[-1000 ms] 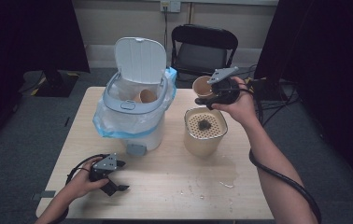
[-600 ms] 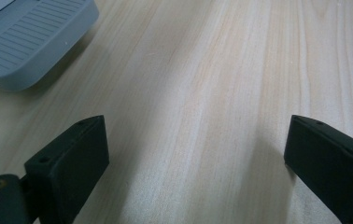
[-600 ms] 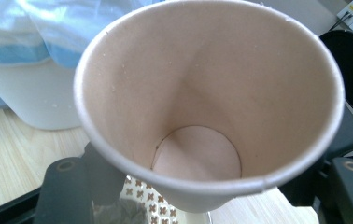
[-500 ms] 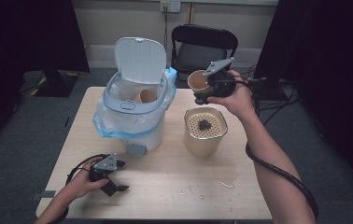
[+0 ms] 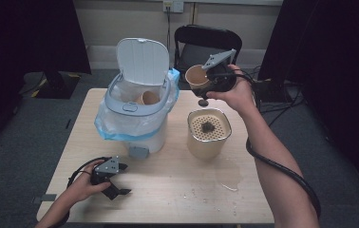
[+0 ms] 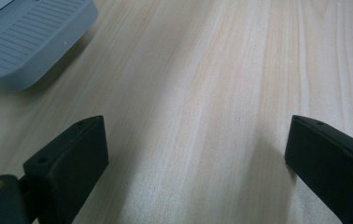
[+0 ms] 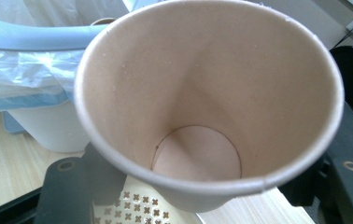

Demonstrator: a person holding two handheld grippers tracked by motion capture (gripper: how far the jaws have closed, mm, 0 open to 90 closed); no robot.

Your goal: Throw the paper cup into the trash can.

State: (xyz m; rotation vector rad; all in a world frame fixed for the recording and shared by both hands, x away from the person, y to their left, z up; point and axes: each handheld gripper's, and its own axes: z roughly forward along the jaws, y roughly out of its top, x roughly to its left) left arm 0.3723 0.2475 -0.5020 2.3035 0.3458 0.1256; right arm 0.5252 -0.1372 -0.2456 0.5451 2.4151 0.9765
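My right gripper (image 5: pixel 207 84) is shut on an empty brown paper cup (image 5: pixel 196 76), held in the air between the bin and the strainer canister. In the right gripper view the cup (image 7: pixel 202 93) is tilted mouth-first toward the camera, with a black jaw on each side of its base. A white pedal bin (image 5: pixel 139 133) stands with its lid up and a blue-edged bag inside, and a second paper cup (image 5: pixel 147 98) lies in it. My left gripper (image 5: pixel 113 187) rests open on the table near the front left, jaws wide apart over bare wood (image 6: pixel 195 154).
A beige canister (image 5: pixel 208 142) with a perforated top carries a dark clump (image 5: pixel 208 127). A wet patch (image 5: pixel 230 178) and crumbs lie on the wooden table (image 5: pixel 177 190) in front of it. The bin's grey pedal (image 6: pixel 25 42) is close to my left gripper. A black chair (image 5: pixel 206 42) stands behind.
My right gripper has carried the cup up and to the left, away from above the canister and closer to the bin. The left gripper has stayed put.
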